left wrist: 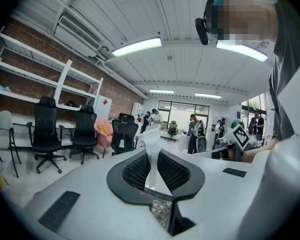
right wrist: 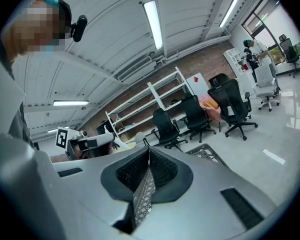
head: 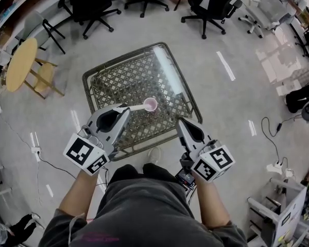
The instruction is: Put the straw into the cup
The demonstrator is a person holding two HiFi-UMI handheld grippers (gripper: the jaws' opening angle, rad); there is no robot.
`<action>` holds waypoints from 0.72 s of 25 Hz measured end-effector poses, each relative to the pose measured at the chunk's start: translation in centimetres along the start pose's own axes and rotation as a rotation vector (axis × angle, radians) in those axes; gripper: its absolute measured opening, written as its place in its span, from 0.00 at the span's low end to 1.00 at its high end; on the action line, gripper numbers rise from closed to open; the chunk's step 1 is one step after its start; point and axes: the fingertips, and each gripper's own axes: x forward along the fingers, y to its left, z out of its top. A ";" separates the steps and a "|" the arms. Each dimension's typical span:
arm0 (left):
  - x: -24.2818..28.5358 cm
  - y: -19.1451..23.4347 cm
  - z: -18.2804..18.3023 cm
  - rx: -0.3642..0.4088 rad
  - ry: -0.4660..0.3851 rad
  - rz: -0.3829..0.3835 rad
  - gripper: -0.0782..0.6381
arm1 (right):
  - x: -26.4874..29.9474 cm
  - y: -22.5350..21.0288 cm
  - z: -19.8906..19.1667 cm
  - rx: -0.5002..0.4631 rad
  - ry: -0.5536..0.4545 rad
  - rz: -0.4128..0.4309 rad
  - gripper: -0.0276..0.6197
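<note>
White straw (head: 136, 107) clamped in left gripper (head: 126, 109) (tip by cup (head: 150, 105)), right gripper (head: 179, 122) closed.

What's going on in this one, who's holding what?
A person stands over a glass-topped wicker table with a gripper in each hand. The left gripper is closed on a white straw, whose free end points at a small pink cup on the table. Whether the tip has entered the cup can't be told. The right gripper hangs beside it, jaws together and empty.
</note>
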 end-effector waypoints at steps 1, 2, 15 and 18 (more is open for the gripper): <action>0.2 0.2 -0.2 -0.002 0.003 0.001 0.18 | 0.3 -0.3 0.0 0.001 0.003 0.002 0.06; 0.5 0.3 -0.4 -0.003 0.008 0.002 0.18 | 0.5 -0.5 -0.1 0.002 0.006 0.003 0.06; 2.7 1.8 -2.2 -0.023 0.034 0.003 0.18 | 2.4 -2.9 -1.1 0.003 0.046 -0.011 0.06; 3.1 2.4 -2.8 -0.029 0.046 -0.002 0.18 | 2.8 -3.0 -1.2 -0.003 0.053 -0.020 0.06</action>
